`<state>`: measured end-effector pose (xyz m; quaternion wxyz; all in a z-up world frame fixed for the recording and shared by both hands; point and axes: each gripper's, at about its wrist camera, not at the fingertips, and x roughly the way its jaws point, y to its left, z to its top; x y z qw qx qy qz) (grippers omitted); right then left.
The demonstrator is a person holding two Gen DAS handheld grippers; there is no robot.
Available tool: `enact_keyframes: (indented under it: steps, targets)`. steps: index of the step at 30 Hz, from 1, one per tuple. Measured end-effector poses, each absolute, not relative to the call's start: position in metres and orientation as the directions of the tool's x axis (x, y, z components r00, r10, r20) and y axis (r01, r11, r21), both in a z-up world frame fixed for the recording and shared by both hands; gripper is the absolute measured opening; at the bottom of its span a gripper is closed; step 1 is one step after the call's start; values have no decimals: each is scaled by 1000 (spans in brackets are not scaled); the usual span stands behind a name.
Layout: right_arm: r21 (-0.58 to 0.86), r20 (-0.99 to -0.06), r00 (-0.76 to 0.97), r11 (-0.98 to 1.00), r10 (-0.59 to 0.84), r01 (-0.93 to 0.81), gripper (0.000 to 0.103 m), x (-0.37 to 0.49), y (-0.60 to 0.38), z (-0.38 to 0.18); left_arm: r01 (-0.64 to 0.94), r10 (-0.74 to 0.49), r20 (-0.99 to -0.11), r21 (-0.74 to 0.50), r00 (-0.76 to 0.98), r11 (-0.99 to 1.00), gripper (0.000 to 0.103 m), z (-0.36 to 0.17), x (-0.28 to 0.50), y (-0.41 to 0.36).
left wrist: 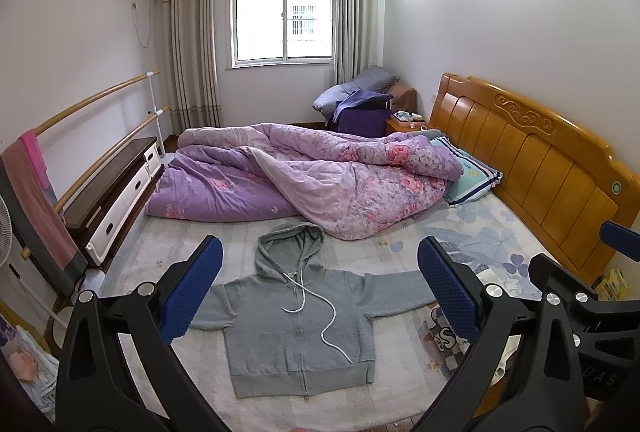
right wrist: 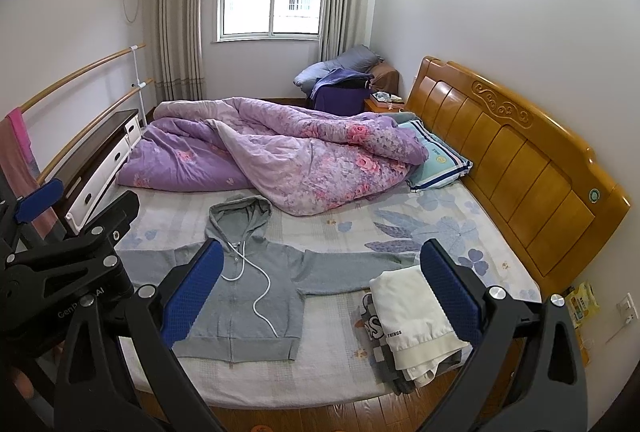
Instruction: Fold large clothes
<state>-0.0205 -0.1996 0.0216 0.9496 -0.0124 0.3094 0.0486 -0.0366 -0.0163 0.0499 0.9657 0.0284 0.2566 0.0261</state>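
A grey zip hoodie [left wrist: 296, 328] lies flat and face up on the bed, sleeves spread out, hood towards the quilt, a white drawstring across its chest. It also shows in the right wrist view [right wrist: 248, 304]. My left gripper [left wrist: 320, 292] is open and empty, held above the near edge of the bed over the hoodie. My right gripper [right wrist: 322, 296] is open and empty, held above the bed between the hoodie and a stack of folded clothes [right wrist: 412, 328]. Each gripper shows at the edge of the other's view.
A purple floral quilt [left wrist: 312, 175] is bunched across the far half of the bed. A pillow [left wrist: 472, 175] lies by the wooden headboard [left wrist: 540, 159]. A low cabinet [left wrist: 116, 191] and wall bars stand on the left. Wooden floor [right wrist: 320, 420] runs along the bed's near edge.
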Motion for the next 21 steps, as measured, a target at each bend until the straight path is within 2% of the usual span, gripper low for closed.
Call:
enact_keyframes:
  steps: [21]
  targets:
    - [5, -594, 801, 996, 78, -93, 95, -18, -201, 23, -21, 52, -502, 68, 863, 997, 98, 49, -24, -14]
